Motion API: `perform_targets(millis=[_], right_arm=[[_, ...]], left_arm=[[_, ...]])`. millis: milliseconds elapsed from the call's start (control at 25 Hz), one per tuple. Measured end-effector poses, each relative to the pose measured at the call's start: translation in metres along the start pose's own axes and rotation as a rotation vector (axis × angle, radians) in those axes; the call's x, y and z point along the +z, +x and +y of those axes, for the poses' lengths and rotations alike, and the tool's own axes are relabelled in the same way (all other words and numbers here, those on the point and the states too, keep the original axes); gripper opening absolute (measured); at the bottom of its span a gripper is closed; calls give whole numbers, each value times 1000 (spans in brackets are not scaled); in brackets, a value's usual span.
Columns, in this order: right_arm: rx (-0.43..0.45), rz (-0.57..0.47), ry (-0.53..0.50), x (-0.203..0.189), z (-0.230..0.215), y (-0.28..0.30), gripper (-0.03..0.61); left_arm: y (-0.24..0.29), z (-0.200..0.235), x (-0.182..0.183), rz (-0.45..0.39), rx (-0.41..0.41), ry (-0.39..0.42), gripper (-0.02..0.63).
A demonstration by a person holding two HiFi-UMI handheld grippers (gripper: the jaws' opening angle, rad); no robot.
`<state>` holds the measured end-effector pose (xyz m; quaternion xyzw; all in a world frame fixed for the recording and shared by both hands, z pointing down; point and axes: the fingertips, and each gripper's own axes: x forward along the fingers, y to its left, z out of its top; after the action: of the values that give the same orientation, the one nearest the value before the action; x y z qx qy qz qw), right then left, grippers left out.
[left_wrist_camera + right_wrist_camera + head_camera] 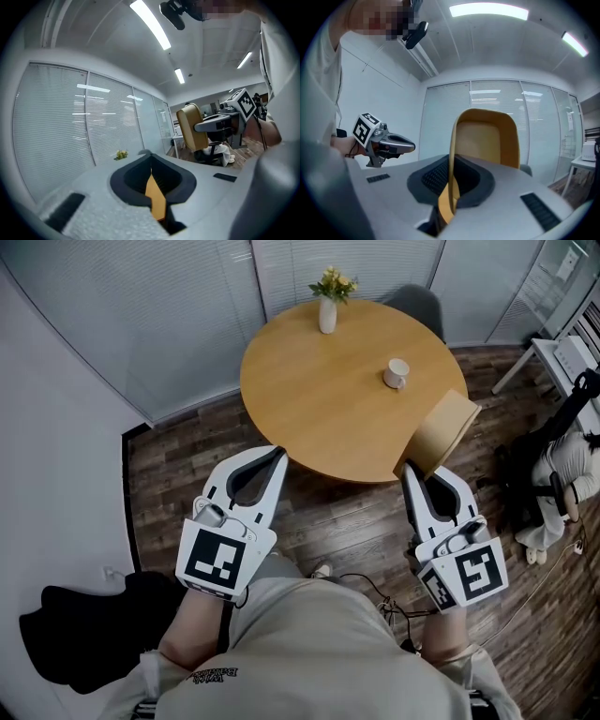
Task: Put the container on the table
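Note:
A tan open-topped container (445, 432) hangs tilted over the near right edge of the round wooden table (319, 399). My right gripper (410, 471) is shut on its near wall. In the right gripper view the container (487, 136) rises in front of the camera, with its thin wall pinched in my right gripper (451, 164). My left gripper (277, 458) is shut and holds nothing, just off the table's front edge. In the left gripper view its jaws (151, 159) meet at the tips, and the container (191, 126) shows off to the right.
On the table stand a white vase of yellow flowers (327, 307) at the back and a white cup (397, 373) near the container. A grey chair (417, 301) is behind the table. A white desk (562, 357) and dark bags (548, 474) are at the right.

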<state>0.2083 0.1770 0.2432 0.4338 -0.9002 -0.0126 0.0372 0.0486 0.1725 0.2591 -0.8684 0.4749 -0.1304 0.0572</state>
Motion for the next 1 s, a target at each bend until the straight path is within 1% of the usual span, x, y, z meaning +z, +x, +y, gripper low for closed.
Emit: perform_targets(millis=[120,240,280,400,480,560,720,800,920,1000], right_arm=[[1,-8,19,-1,-7,0,31],[6,-15,34,-7,-8,2,31],[8,-13,31,-9,-7,4,31],[13,7,-9,-16,-4,12,31],[16,16,-29,-17,-5,18,31],[11,15,-33,-16,-7,21,31],[2,7,-12,-10,-9,17,31],[-2,9,-11,-13,-13,28,31],[-11,20,-13,-19,-22,61,31],[-14,31,-14,-18,-26,85,31]], left_arm=[[2,-1,1,12,13,-11,21],[3,1,-3,15,16,24,21],[4,2,-5,17,19,22,21],[7,8,-11,25,29,-20,21],[11,15,-15,23,31,-19,21],[14,20,-17,19,27,-5,21],[16,13,-10,19,15,-13,21],[27,19,-15,15,-2,-17,21],[52,41,-30,25,-37,30,21],[66,59,-35,30,-50,42,21]])
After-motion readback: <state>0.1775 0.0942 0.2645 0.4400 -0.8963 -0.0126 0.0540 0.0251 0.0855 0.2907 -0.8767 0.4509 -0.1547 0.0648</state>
